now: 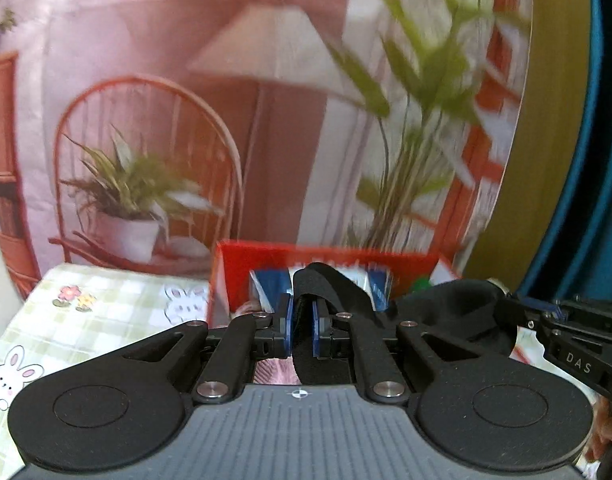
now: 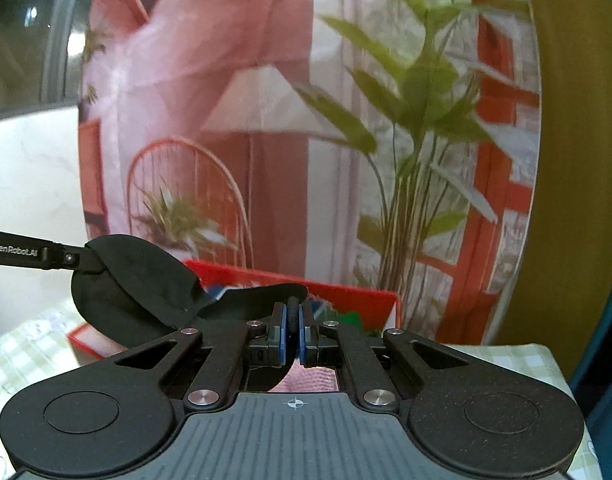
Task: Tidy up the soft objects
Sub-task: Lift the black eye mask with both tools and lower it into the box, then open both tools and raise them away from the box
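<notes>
1. The left gripper (image 1: pixel 302 332) has its blue pads pressed together on a fold of a black eye mask (image 1: pixel 458 312); the strap end loops up between the pads and out towards 12 o'clock.
2. The right gripper (image 2: pixel 293 334) is likewise clamped, pinching a thin rolled edge of the same eye mask (image 2: pixel 134 284) between its pads.
3. So the mask hangs between the 2 tools. From the left wrist view its padded body lies at 3 o'clock of the pads, running to the other gripper at the frame's right edge. From the right wrist view the body lies at 9 to 10 o'clock, ending at the left tool's fingers.
4. Its long axis therefore runs side to side, from one gripper to the other, slack and partly folded rather than taut.
5. A red box (image 1: pixel 346 258) sits at 12 o'clock beyond both grippers, on the bunny-print tablecloth (image 1: pixel 106 304), lower than the mask.
6. Judgement: the box looks the likely destination, about equally near both hands, so the mask would travel forward broadside.
</notes>
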`<state>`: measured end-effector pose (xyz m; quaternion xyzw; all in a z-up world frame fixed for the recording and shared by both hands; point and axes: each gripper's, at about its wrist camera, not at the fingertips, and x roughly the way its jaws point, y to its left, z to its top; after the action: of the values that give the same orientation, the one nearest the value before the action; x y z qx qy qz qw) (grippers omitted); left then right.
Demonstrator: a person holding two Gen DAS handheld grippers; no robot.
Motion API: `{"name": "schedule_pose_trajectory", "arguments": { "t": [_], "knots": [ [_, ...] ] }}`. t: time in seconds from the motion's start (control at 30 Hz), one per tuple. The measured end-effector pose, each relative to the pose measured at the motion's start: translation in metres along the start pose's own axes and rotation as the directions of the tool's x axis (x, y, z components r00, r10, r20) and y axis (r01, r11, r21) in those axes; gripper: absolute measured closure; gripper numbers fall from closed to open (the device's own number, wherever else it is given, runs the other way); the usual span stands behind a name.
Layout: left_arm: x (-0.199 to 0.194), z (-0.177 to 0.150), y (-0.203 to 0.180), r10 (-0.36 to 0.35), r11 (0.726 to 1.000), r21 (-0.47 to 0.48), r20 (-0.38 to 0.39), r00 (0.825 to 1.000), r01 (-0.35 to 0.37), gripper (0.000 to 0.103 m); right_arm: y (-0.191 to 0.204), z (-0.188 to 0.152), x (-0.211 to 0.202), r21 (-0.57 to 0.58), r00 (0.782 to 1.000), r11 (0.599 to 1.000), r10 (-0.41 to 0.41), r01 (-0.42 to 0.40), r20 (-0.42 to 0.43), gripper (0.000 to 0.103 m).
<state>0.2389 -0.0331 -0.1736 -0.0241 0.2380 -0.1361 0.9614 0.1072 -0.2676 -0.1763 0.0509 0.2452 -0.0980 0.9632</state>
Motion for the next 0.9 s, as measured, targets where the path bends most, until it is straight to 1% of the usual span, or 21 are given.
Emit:
{"name": "schedule_pose_trajectory", "arguments": {
  "t": [0.1, 0.23, 0.3, 0.43, 0.5, 0.53, 0.6, 0.63, 0.67, 0.7, 0.8, 0.83, 0.87, 0.9],
  "knots": [
    [0.022, -0.006, -0.007, -0.004, 1.000, 0.028, -0.082, 0.997, 0.006, 0.093, 0.001, -0.008, 0.017, -0.031, 0.998, 1.000, -0.008, 0.006, -0.062, 0.098],
    [0.039, -0.016, -0.012, 0.002, 0.999, 0.053, -0.146, 0.989, 0.006, 0.093, 0.002, -0.021, 0.033, -0.036, 0.989, 0.999, -0.011, 0.005, -0.148, 0.098],
    [0.043, -0.019, -0.007, 0.011, 0.999, 0.054, -0.159, 0.987, -0.002, 0.093, 0.001, -0.027, 0.038, -0.034, 0.984, 0.999, -0.019, 0.013, -0.179, 0.097],
    [0.045, -0.018, 0.000, 0.013, 1.000, 0.030, -0.168, 0.986, -0.008, 0.092, -0.004, -0.031, 0.042, -0.001, 0.979, 1.000, -0.027, 0.027, -0.204, 0.097],
    [0.041, -0.016, 0.001, 0.016, 1.000, 0.026, -0.164, 0.986, -0.012, 0.091, -0.006, -0.030, 0.042, 0.012, 0.977, 0.999, -0.029, 0.033, -0.211, 0.095],
    [0.040, -0.014, 0.001, 0.016, 1.000, 0.026, -0.163, 0.986, -0.012, 0.088, -0.006, -0.029, 0.042, 0.010, 0.977, 0.999, -0.033, 0.036, -0.211, 0.093],
    [0.034, -0.011, -0.001, 0.018, 0.999, 0.031, -0.157, 0.987, -0.014, 0.072, -0.005, -0.026, 0.038, 0.001, 0.978, 0.999, -0.043, 0.045, -0.205, 0.085],
    [0.030, -0.008, -0.002, 0.021, 0.999, 0.033, -0.146, 0.989, -0.016, 0.057, -0.005, -0.024, 0.035, -0.001, 0.979, 0.999, -0.046, 0.047, -0.200, 0.083],
    [0.026, -0.007, -0.003, 0.024, 0.999, 0.032, -0.135, 0.991, -0.020, 0.047, -0.005, -0.022, 0.033, -0.002, 0.980, 0.999, -0.047, 0.047, -0.193, 0.080],
    [0.021, -0.004, -0.004, 0.030, 0.999, 0.030, -0.125, 0.992, -0.027, 0.044, -0.005, -0.019, 0.029, -0.002, 0.981, 0.999, -0.047, 0.048, -0.188, 0.077],
    [0.003, 0.009, -0.010, 0.056, 0.998, 0.044, -0.096, 0.994, -0.052, 0.030, -0.007, -0.007, 0.015, 0.007, 0.985, 0.999, -0.047, 0.049, -0.168, 0.053],
    [-0.004, 0.014, -0.013, 0.066, 0.997, 0.052, -0.077, 0.995, -0.062, 0.019, -0.007, -0.002, 0.008, 0.010, 0.987, 0.999, -0.044, 0.046, -0.155, 0.049],
    [-0.014, 0.019, -0.016, 0.074, 0.996, 0.062, -0.052, 0.996, -0.071, 0.008, -0.008, 0.004, 0.002, 0.009, 0.989, 0.999, -0.044, 0.046, -0.144, 0.041],
    [-0.025, 0.024, -0.019, 0.083, 0.994, 0.072, -0.024, 0.996, -0.081, 0.004, -0.008, 0.011, -0.006, 0.005, 0.991, 0.999, -0.048, 0.049, -0.128, 0.032]
  ]
}}
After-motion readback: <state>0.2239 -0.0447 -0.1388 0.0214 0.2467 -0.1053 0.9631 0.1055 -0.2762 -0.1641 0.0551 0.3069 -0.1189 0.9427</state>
